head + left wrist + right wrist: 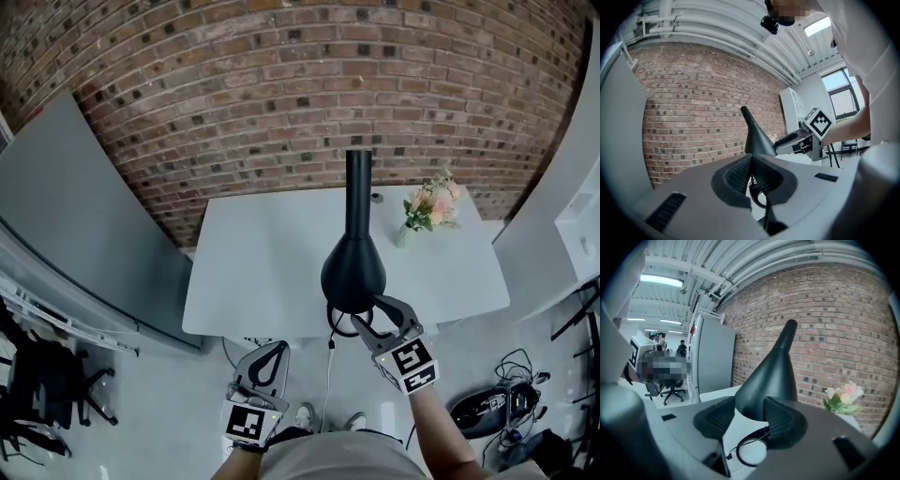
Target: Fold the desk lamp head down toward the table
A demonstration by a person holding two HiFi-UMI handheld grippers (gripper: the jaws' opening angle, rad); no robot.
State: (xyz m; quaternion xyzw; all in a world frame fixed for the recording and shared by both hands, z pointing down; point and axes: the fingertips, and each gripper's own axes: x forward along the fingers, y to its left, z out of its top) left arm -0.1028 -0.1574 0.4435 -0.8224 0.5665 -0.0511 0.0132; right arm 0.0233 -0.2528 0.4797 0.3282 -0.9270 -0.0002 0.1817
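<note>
The black desk lamp stands on the white table (253, 272), its cone-shaped head (353, 272) hanging over the near edge and its neck (358, 187) running back toward the wall. My right gripper (382, 314) is at the head's lower rim, open, with its jaws spread around that rim. In the right gripper view the cone (771, 380) rises between the two pads (785, 420), and a round black cable loop (749, 452) lies below on the table. My left gripper (277, 349) hangs below the table's front edge, shut and empty. Its own view shows the lamp (757, 136) ahead.
A small vase of pink flowers (431, 208) stands on the table right of the lamp. A brick wall (281, 103) is behind, a grey partition (75, 216) at left, a white cabinet (577, 234) at right. An office chair (47, 384) and floor cables (497, 403) flank me.
</note>
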